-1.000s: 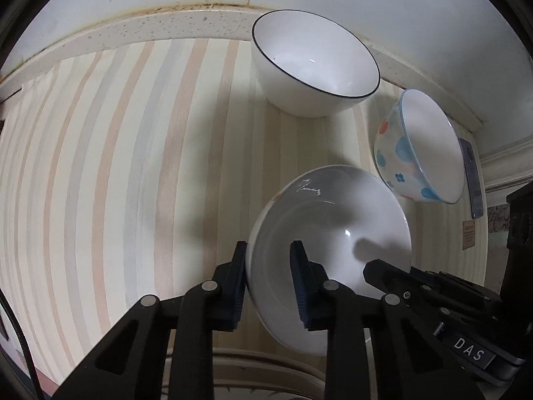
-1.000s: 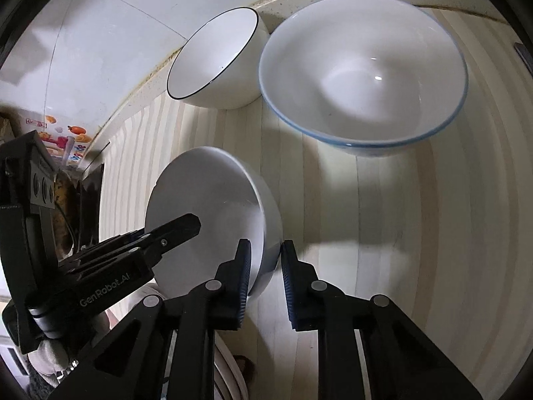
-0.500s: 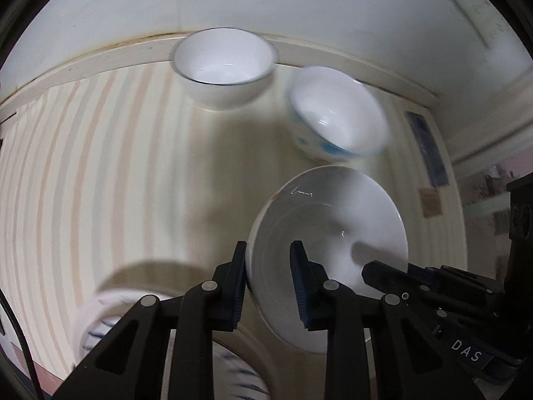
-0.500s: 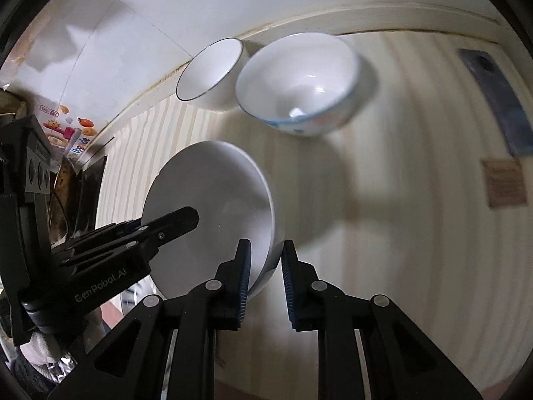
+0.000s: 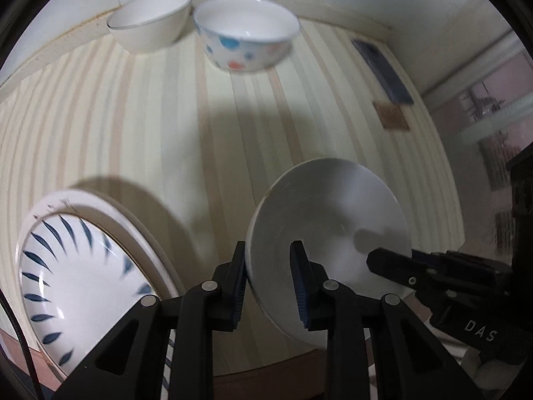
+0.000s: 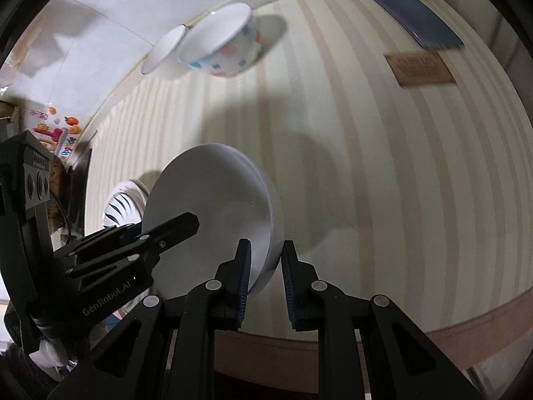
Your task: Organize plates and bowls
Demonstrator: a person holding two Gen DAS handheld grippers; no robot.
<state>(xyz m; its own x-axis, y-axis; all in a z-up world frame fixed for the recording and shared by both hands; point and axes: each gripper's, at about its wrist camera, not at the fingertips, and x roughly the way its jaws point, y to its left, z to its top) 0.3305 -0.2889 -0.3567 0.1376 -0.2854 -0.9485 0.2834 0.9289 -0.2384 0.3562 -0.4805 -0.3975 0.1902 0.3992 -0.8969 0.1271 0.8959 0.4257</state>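
Both grippers clamp one plain white bowl (image 5: 328, 233) by opposite sides of its rim and hold it tilted above the striped worktop (image 5: 133, 126), not far from the near edge. The left gripper (image 5: 268, 286) pinches the rim with one blue-padded finger inside the bowl and the other against its outer wall. The right gripper (image 6: 265, 281) does the same on the far side of the bowl, one finger in, one out; in the left wrist view it shows as a black finger reaching over the bowl's right rim.

Toward the near left corner of the worktop lies a white plate with dark blue leaf strokes (image 5: 73, 273), flat on the surface; whether it overhangs the near edge cannot be told.

The middle of the worktop is bare stripes and shadow.

Toward the right edge lie a small brown card (image 6: 419, 68) and, beyond it, a dark blue phone (image 6: 416, 16).

Along the far edge, against the white wall, stand two upright bowls just beside each other: a white bowl with blue and red spots (image 5: 245, 36), and to its left a white bowl with a thin dark rim line (image 5: 151, 20).
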